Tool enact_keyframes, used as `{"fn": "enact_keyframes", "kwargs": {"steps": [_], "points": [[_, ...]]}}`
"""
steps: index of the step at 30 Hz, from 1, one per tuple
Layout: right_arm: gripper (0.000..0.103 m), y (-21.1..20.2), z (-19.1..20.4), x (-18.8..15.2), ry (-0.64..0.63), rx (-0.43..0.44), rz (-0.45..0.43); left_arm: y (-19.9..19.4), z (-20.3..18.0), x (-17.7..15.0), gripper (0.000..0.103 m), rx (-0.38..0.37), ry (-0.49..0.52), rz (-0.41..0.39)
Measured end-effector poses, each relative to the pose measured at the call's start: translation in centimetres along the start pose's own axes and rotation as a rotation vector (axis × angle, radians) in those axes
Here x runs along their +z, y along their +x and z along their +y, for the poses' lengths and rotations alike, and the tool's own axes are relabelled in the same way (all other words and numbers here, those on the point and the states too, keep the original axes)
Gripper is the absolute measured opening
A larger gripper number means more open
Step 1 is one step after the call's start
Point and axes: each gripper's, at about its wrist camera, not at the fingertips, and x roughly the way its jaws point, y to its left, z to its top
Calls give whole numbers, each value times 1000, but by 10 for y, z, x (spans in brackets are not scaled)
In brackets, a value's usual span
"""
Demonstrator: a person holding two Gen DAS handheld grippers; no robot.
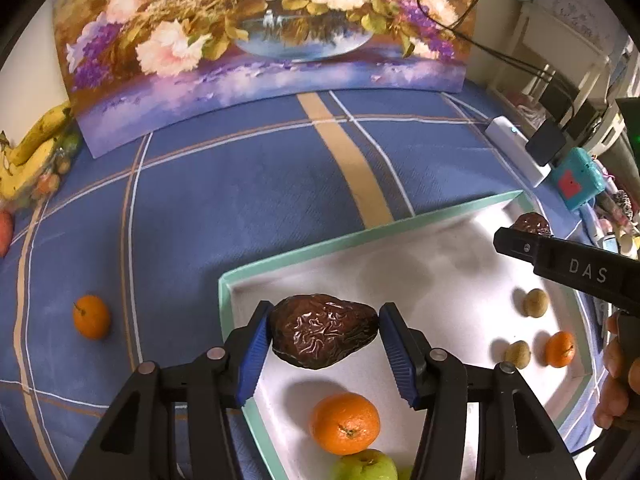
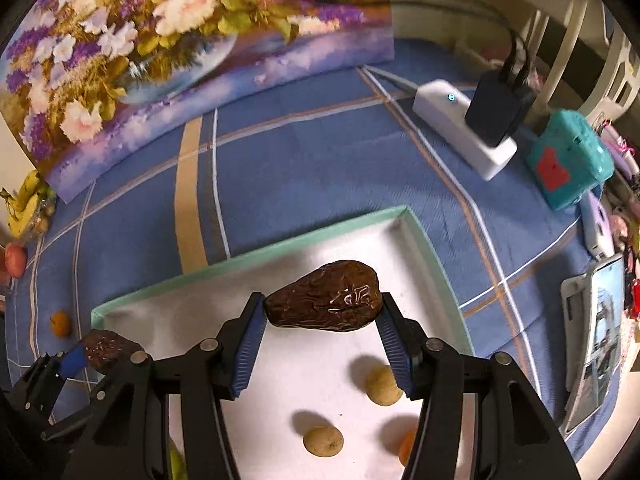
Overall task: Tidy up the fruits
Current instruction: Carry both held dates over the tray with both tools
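Note:
My left gripper (image 1: 325, 330) is shut on a dark wrinkled avocado (image 1: 323, 332) and holds it above the near-left part of a white tray with a mint rim (image 1: 360, 236). My right gripper (image 2: 322, 314) is shut on a second dark avocado (image 2: 326, 298) above the tray's (image 2: 256, 258) far right part. In the tray lie an orange (image 1: 345, 423), a green apple (image 1: 365, 466), a small orange (image 1: 560, 349) and two tan round fruits (image 1: 535, 303) (image 1: 517, 354). A loose orange (image 1: 91, 317) sits on the blue cloth left of the tray.
A flower painting (image 1: 260, 40) stands at the back. Bananas (image 1: 34, 144) and other fruit lie at the far left. A white power strip (image 2: 464, 128) with a black charger, a teal box (image 2: 568, 160) and a phone (image 2: 596, 340) are on the right.

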Motion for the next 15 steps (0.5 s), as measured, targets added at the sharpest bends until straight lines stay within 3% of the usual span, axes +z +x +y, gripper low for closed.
{"fn": "enact_keyframes", "kwargs": {"steps": [15], "points": [[58,33,-9,-12,23,-19,69,16,0,-9,57,21,-17,52]]}}
